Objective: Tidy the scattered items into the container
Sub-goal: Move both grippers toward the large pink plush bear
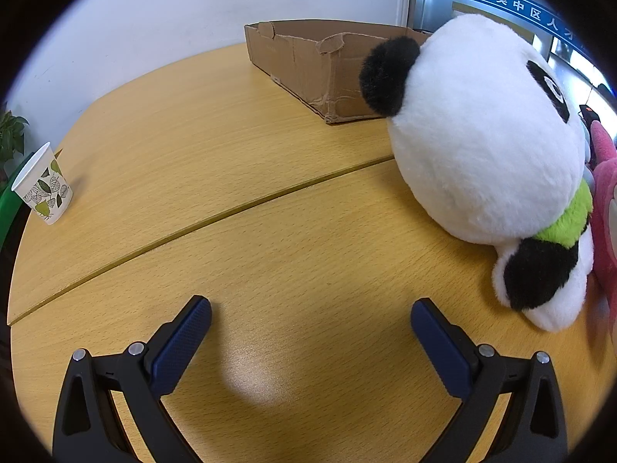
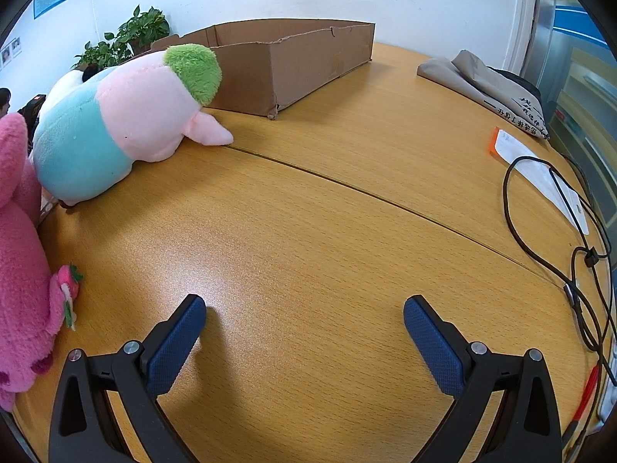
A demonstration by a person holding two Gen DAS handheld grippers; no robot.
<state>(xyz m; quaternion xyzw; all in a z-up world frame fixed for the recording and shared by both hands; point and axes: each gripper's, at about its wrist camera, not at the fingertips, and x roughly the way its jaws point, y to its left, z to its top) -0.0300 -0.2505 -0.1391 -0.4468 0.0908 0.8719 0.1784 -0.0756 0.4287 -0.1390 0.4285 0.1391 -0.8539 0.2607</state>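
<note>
A low cardboard box [image 1: 308,65] stands at the far side of the wooden table [image 1: 231,193]; it appears again as the box [image 2: 293,65] in the right wrist view. A panda plush [image 1: 489,146] lies on the right, just in front of the box. A pink plush [image 1: 605,208] shows at the right edge behind it. In the right wrist view a pastel pink, teal and green plush [image 2: 127,123] lies left of the box, and the pink plush [image 2: 23,270] fills the left edge. My left gripper [image 1: 310,312] is open over bare table. My right gripper [image 2: 304,310] is open too, holding nothing.
A paper cup [image 1: 42,185] with a leaf print stands near the table's left edge. On the right side lie a grey folded bag [image 2: 486,81], white papers [image 2: 540,173] and a looped black cable [image 2: 559,254]. Potted plants [image 2: 127,38] stand behind the table.
</note>
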